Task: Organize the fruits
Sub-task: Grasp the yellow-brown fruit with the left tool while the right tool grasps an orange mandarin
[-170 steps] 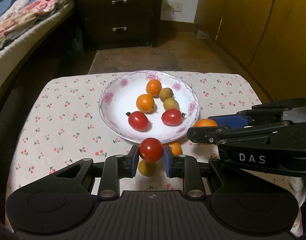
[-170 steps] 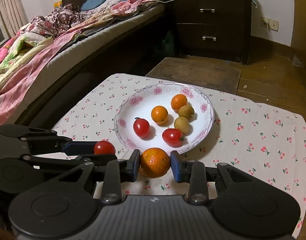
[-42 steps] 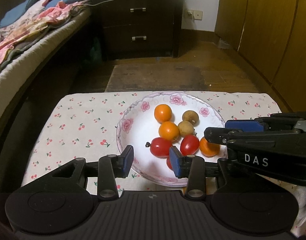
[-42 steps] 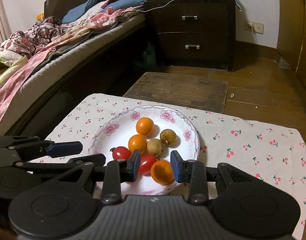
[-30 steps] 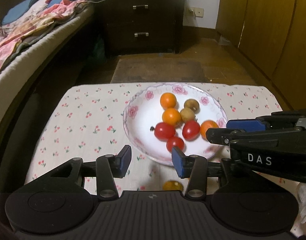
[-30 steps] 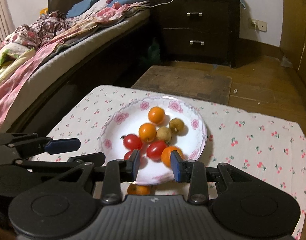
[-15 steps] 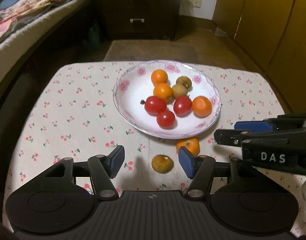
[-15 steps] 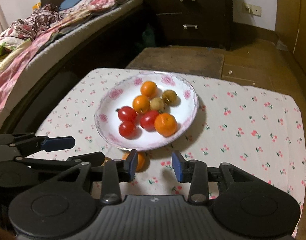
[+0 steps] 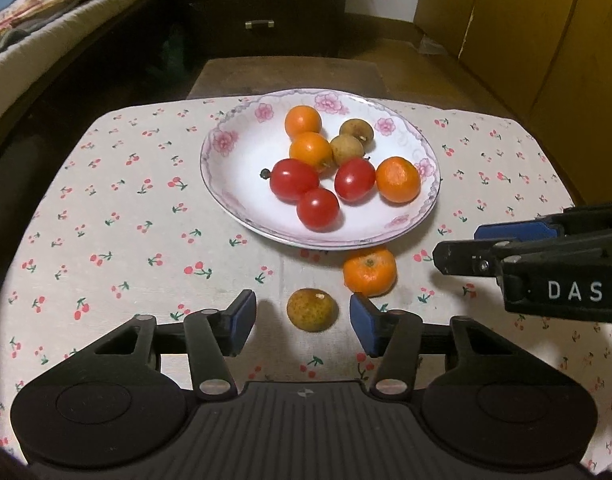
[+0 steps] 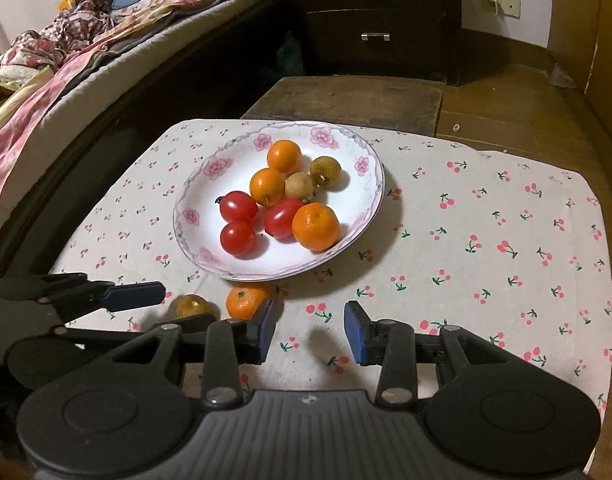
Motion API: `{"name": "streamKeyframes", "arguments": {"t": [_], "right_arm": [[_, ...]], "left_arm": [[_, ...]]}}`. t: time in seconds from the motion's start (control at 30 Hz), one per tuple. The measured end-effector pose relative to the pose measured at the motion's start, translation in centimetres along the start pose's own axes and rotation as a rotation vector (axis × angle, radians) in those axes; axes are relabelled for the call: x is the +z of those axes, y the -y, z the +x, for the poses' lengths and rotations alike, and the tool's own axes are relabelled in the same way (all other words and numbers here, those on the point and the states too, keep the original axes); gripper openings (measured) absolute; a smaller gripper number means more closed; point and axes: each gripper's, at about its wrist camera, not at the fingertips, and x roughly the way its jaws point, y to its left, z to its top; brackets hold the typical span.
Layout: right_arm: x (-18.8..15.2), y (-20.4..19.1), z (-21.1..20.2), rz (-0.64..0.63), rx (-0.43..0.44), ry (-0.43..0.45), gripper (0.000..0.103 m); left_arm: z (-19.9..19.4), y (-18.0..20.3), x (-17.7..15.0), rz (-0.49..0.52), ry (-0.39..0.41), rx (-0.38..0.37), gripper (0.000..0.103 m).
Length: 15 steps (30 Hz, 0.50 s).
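A flowered white plate [image 9: 221,184] [image 10: 346,196] holds several fruits: red tomatoes, oranges and two brown longans. Two fruits lie on the cloth in front of it: a mandarin [image 9: 369,272] [image 10: 245,300] and a yellow-brown round fruit [image 9: 312,310] [image 10: 191,306]. My left gripper [image 9: 301,314] is low over the cloth. Its jaws are closing with the yellow-brown fruit between them, and a gap shows on each side of it. My right gripper [image 10: 310,328] is open over bare cloth just right of the mandarin, with nothing between its fingers.
The small table [image 10: 506,208] wears a cherry-print cloth, and its edges drop off on every side. A bed [image 10: 85,52] runs along the left. A dark drawer chest [image 10: 370,16] and a low wooden stool [image 10: 346,96] stand beyond the table.
Both grippers let a tomato and an orange go on the plate, then drew back and sank toward the near cloth. The left jaws now flank the yellow-brown fruit and stand narrower than half a second ago.
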Motion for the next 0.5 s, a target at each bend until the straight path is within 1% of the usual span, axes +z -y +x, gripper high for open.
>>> {"name": "streamKeyframes", "arguments": {"t": [0.1, 0.2, 0.27, 0.33, 0.47, 0.5], "right_arm": [[0.0, 0.0, 0.2, -0.001, 0.001, -0.006, 0.048], [-0.1, -0.2, 0.6, -0.006, 0.002, -0.019, 0.048], [-0.1, -0.3, 0.8, -0.009, 0.003, -0.023, 0.048], [-0.1, -0.3, 0.8, -0.009, 0.003, -0.022, 0.048], [-0.1, -0.3, 1.0, -0.007, 0.002, -0.025, 0.048], [-0.1, -0.3, 1.1, -0.007, 0.002, -0.027, 0.048]], "left_arm": [[0.2, 0.0, 0.0, 0.001, 0.003, -0.004, 0.059], [0.6, 0.0, -0.1, 0.002, -0.007, 0.005, 0.055], [0.7, 0.0, -0.1, 0.000, -0.011, 0.001, 0.048], [0.8, 0.1, -0.1, 0.002, -0.013, -0.004, 0.046], [0.7, 0.2, -0.2, 0.009, -0.010, -0.005, 0.038], [0.7, 0.1, -0.1, 0.008, -0.011, -0.010, 0.037]]}}
